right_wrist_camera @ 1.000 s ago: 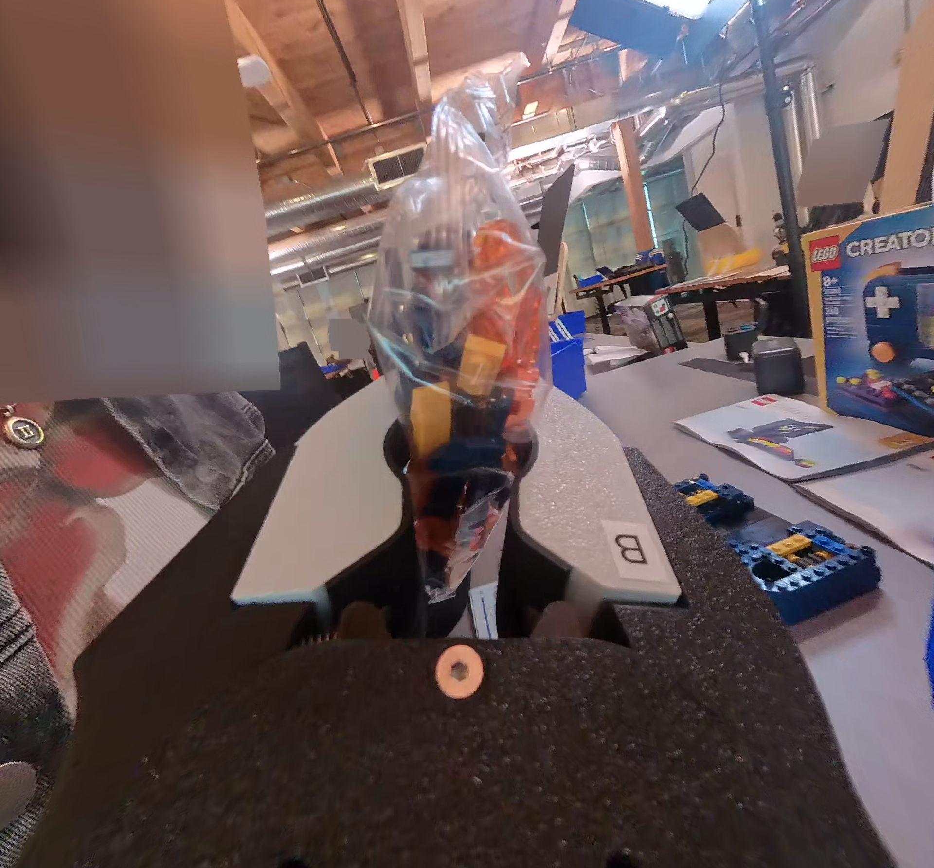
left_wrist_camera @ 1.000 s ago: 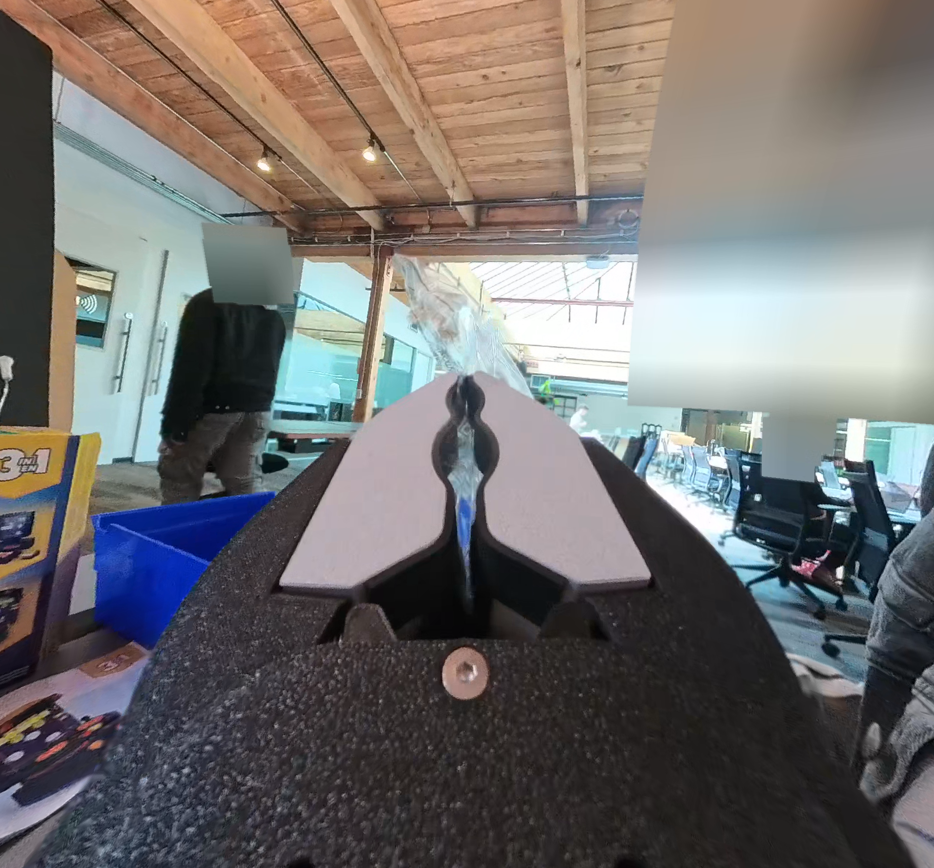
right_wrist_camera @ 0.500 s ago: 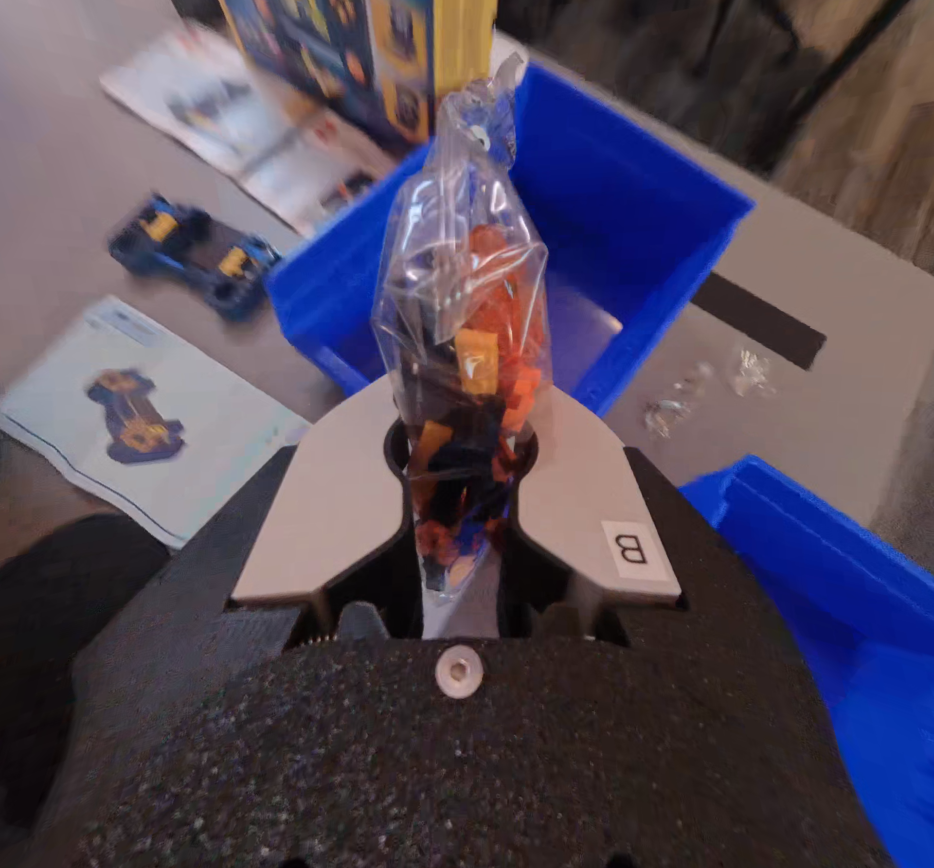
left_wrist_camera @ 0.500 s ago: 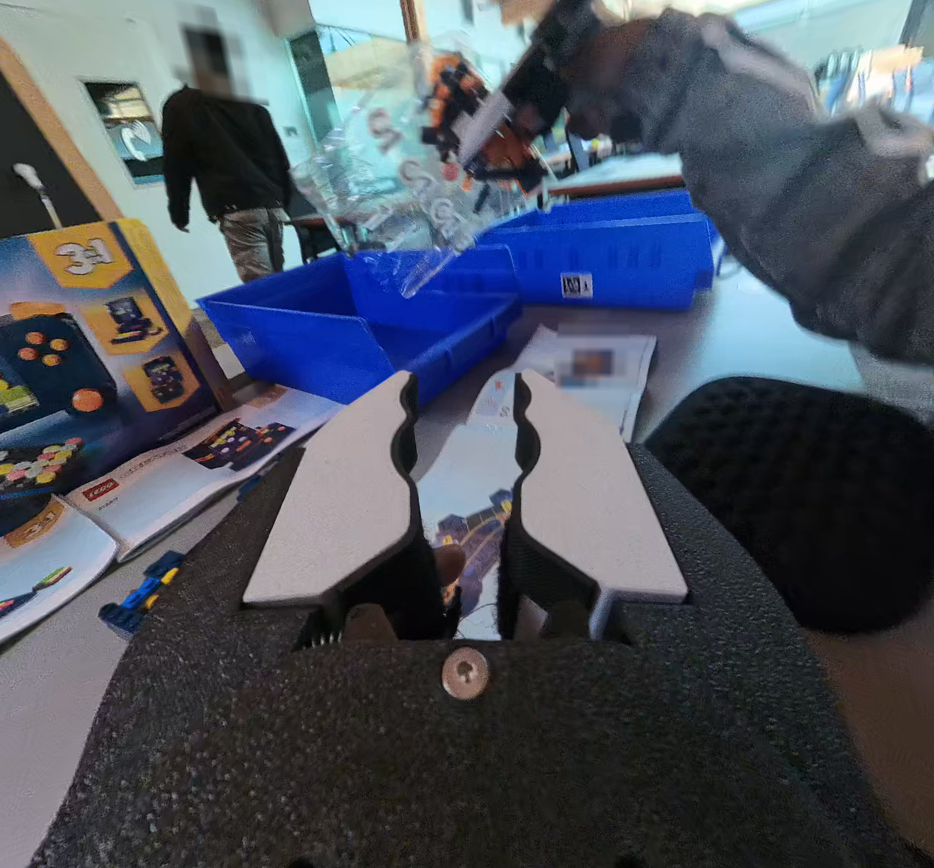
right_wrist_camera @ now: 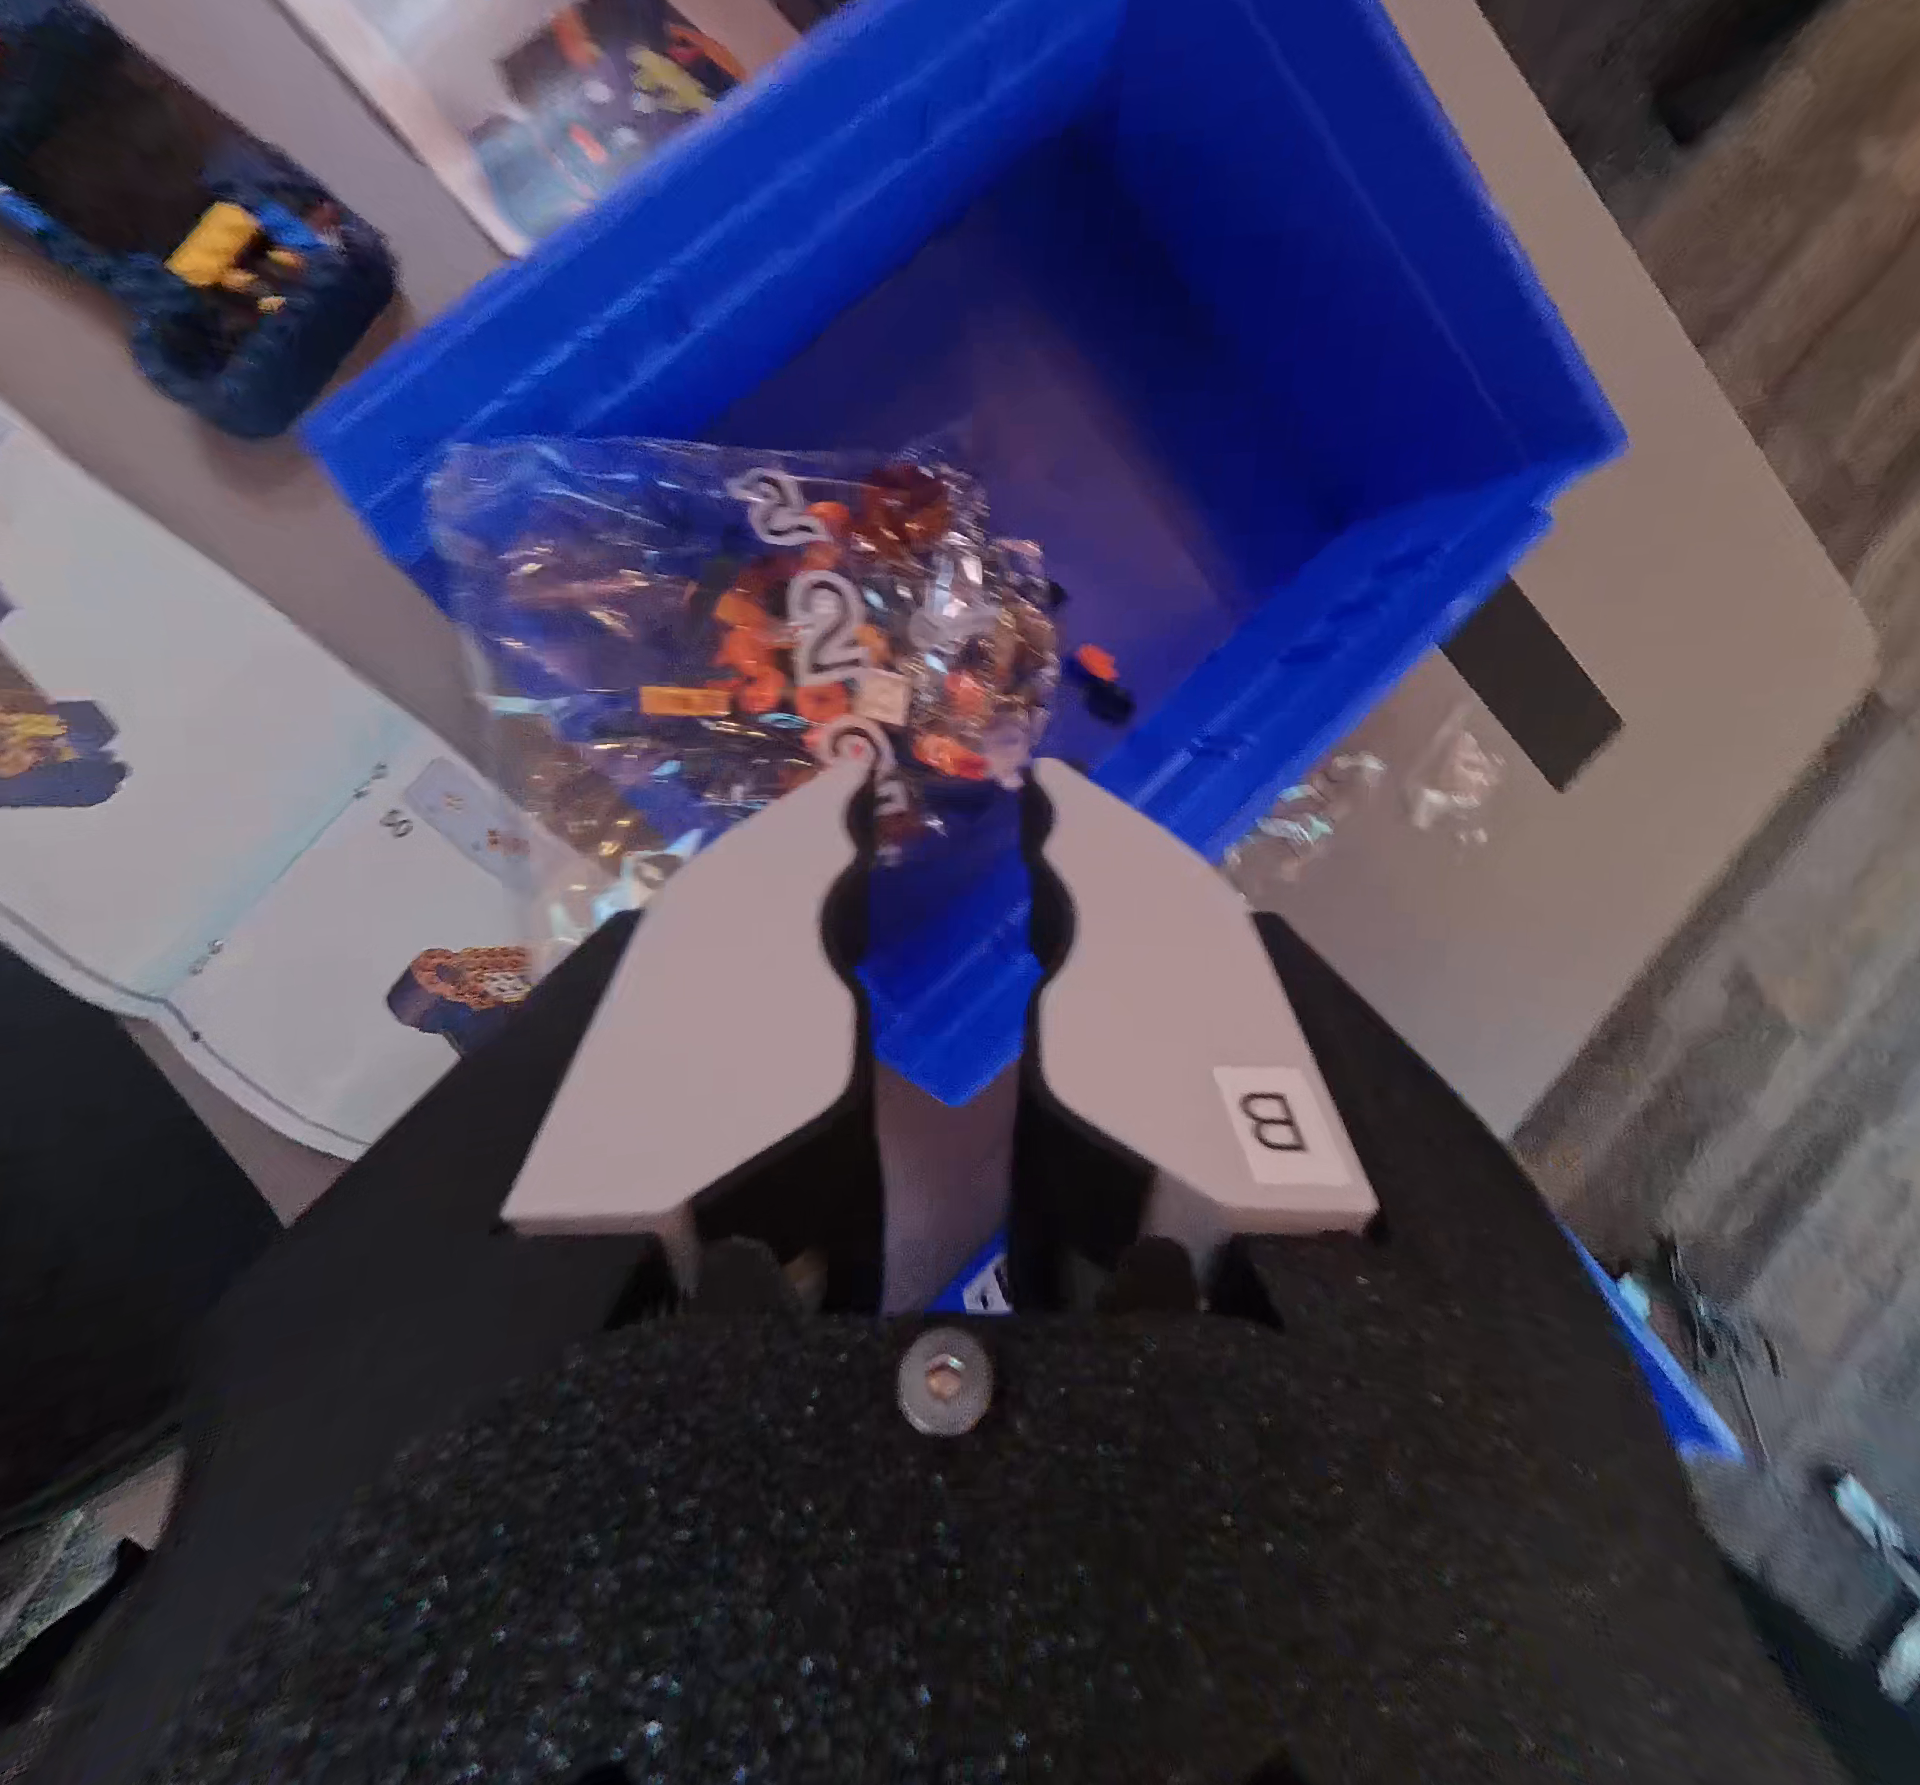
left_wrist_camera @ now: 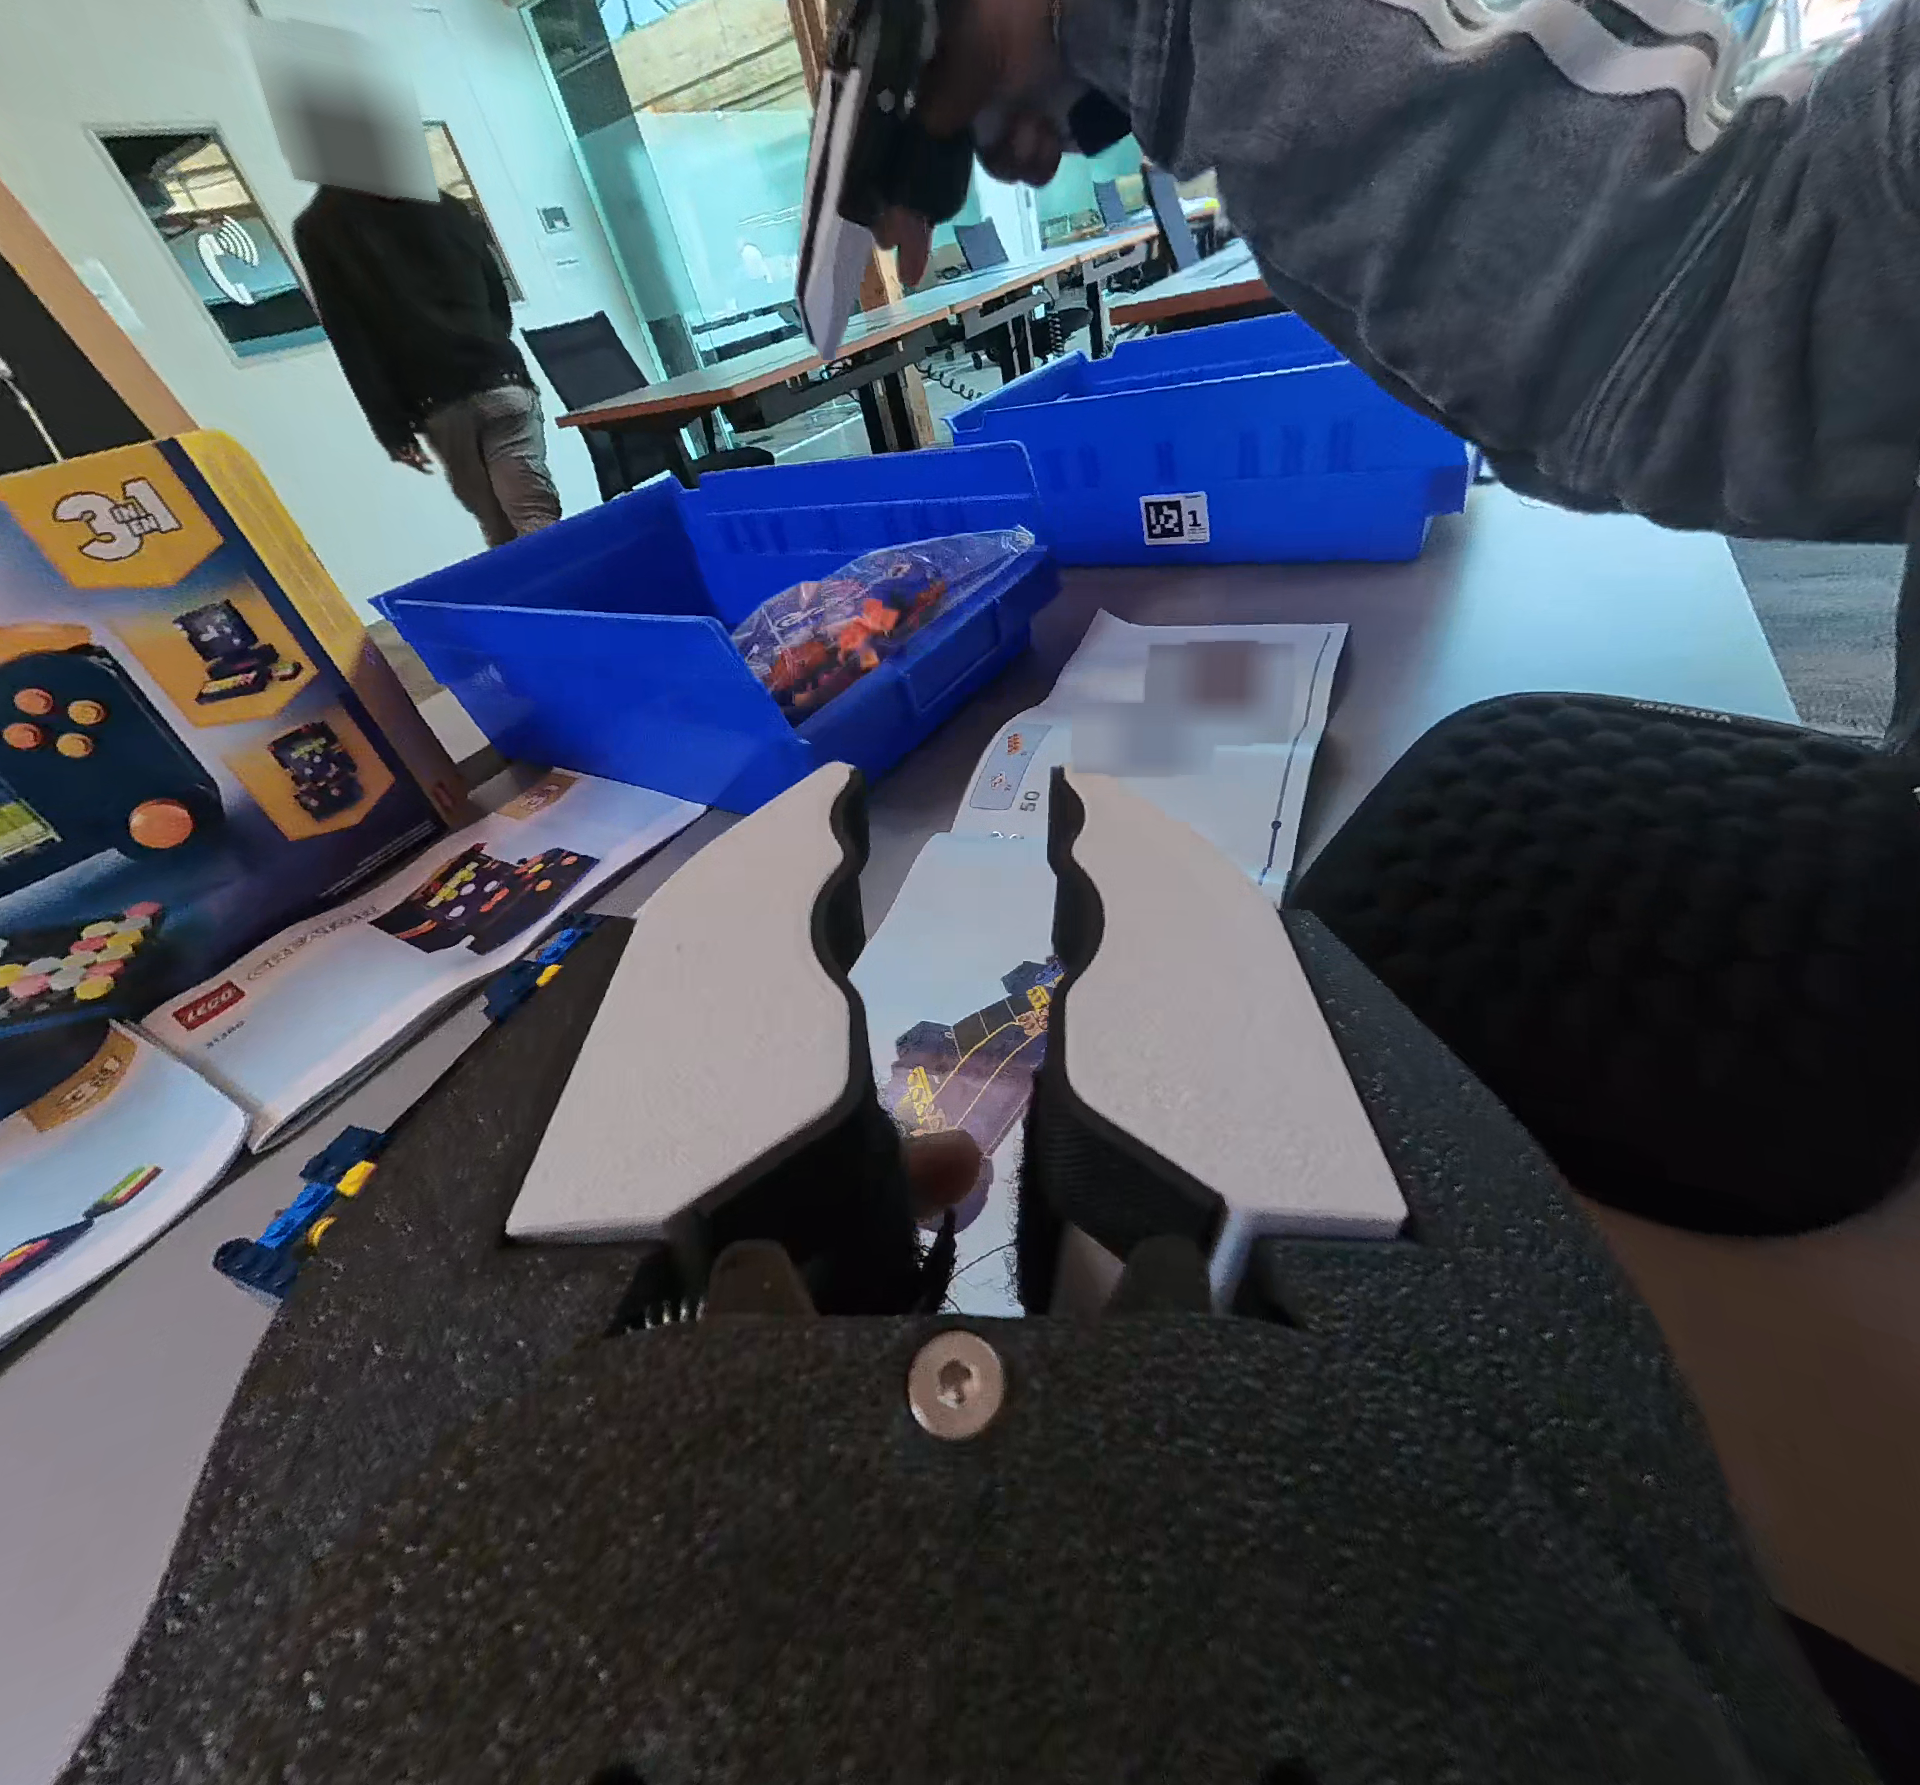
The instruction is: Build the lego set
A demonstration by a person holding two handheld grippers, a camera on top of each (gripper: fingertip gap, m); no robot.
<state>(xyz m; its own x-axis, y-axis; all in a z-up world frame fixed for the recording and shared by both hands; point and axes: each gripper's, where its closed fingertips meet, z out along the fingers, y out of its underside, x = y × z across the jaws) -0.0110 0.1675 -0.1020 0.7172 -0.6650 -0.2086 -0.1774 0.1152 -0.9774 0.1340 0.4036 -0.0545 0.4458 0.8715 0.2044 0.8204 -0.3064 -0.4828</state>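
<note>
A clear plastic bag of orange, yellow and dark blue bricks (left_wrist_camera: 883, 613) lies in the near blue bin (left_wrist_camera: 582, 675), leaning on its front wall. My left gripper (left_wrist_camera: 956, 790) is open and empty, low over a white instruction booklet (left_wrist_camera: 1195, 727) in front of that bin. My right gripper (right_wrist_camera: 945, 779) is open and empty above the bin (right_wrist_camera: 1299, 281), its tips just over the bag (right_wrist_camera: 727, 634), which hangs partly over the bin's wall. The right gripper also shows in the left wrist view (left_wrist_camera: 831, 322), high above the bin, held by a hand in a grey sleeve (left_wrist_camera: 1507, 229).
A second blue bin (left_wrist_camera: 1247, 468) stands behind. A toy box (left_wrist_camera: 156, 696) and another booklet (left_wrist_camera: 416, 946) lie left, with a small blue and yellow brick build (right_wrist_camera: 229, 281). Scraps of clear plastic (right_wrist_camera: 1351, 800) lie right of the bin. A person (left_wrist_camera: 416, 312) stands far back. Some 30 cm of space lies between my two pairs of fingers.
My left gripper let go of the bag's top and swung down to the table. My right gripper carried the bag over the bin and opened; the bag dropped into the bin.
</note>
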